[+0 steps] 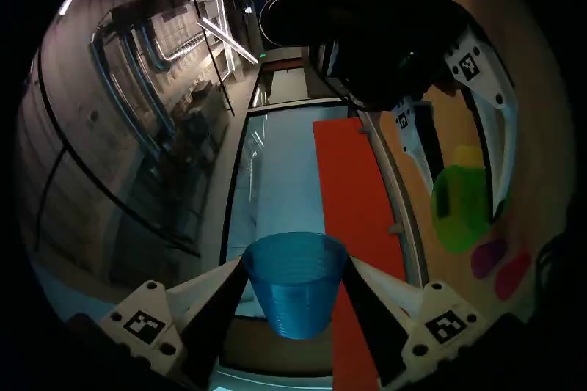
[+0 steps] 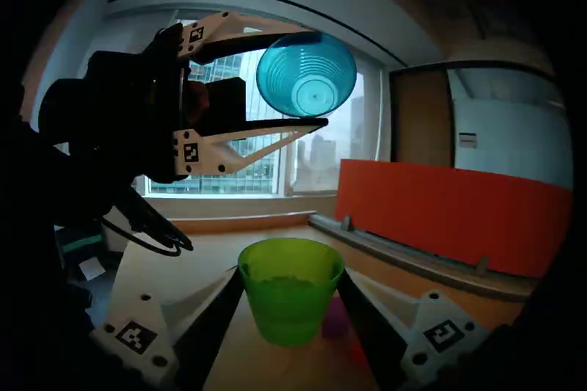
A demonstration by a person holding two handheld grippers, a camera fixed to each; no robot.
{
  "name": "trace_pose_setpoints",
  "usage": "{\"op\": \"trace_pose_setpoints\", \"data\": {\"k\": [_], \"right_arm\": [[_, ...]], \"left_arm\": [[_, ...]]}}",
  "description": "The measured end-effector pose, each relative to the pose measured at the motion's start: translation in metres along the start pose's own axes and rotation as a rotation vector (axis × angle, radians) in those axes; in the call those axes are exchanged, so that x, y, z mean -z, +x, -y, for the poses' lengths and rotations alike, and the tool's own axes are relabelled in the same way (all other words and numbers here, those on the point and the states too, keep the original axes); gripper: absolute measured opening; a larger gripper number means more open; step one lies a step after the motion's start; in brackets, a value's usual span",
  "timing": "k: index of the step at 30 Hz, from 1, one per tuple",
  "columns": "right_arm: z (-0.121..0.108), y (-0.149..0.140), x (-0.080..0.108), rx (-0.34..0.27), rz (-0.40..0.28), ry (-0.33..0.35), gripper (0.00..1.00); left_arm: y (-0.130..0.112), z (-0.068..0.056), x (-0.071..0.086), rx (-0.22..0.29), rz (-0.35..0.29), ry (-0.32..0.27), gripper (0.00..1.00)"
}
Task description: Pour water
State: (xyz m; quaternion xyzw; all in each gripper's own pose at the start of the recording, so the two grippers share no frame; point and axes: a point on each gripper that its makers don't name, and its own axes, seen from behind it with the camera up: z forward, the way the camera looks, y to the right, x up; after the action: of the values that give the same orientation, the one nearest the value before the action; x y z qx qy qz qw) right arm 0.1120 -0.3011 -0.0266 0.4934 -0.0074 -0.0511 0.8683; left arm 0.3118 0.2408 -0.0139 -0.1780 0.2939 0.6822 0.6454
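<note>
The left tool (image 2: 312, 79) is raised high and turned on its side, its two fingers closed against the walls of a blue plastic cup (image 2: 306, 74). The cup lies tipped between the fingers, with its base facing the right tool's camera. A dark-gloved hand (image 2: 125, 119) grips the tool behind the fingers.

Below the left tool and nearer the camera, the right tool (image 2: 290, 281) clamps an upright green cup (image 2: 291, 296), one finger pressed on each side. The green cup's open mouth faces up, beneath the tipped blue cup and well apart from it. Whether either cup holds water cannot be told.

Under the right tool runs a pale wooden bench (image 2: 191, 259), with a purple spot (image 2: 336, 318) showing just beyond the green cup. An orange partition (image 2: 455, 207) stands to the right tool's right along the bench edge. A window (image 2: 242, 163) onto city towers lies ahead of the right tool, behind the left tool.

In the left gripper view, the green cup sits between the right tool's white fingers, ahead and to the right.
</note>
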Motion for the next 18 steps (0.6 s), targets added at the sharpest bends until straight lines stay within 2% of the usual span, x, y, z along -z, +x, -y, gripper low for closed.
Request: {"op": "trace_pose_setpoints", "data": {"k": [3,9,18], "right_arm": [[-0.001,-0.001,0.002,-0.001,-0.001,-0.001,0.9],[-0.002,-0.001,0.003,-0.002,-0.004,-0.005,0.9],[-0.003,0.004,0.005,0.0,-0.011,-0.011,0.9]], "left_arm": [[-0.003,-0.002,-0.001,0.049,0.007,-0.006,0.87],[-0.012,-0.007,-0.001,0.185,0.023,-0.02,0.87],[-0.024,-0.018,-0.003,0.429,0.045,-0.029,0.87]]}}
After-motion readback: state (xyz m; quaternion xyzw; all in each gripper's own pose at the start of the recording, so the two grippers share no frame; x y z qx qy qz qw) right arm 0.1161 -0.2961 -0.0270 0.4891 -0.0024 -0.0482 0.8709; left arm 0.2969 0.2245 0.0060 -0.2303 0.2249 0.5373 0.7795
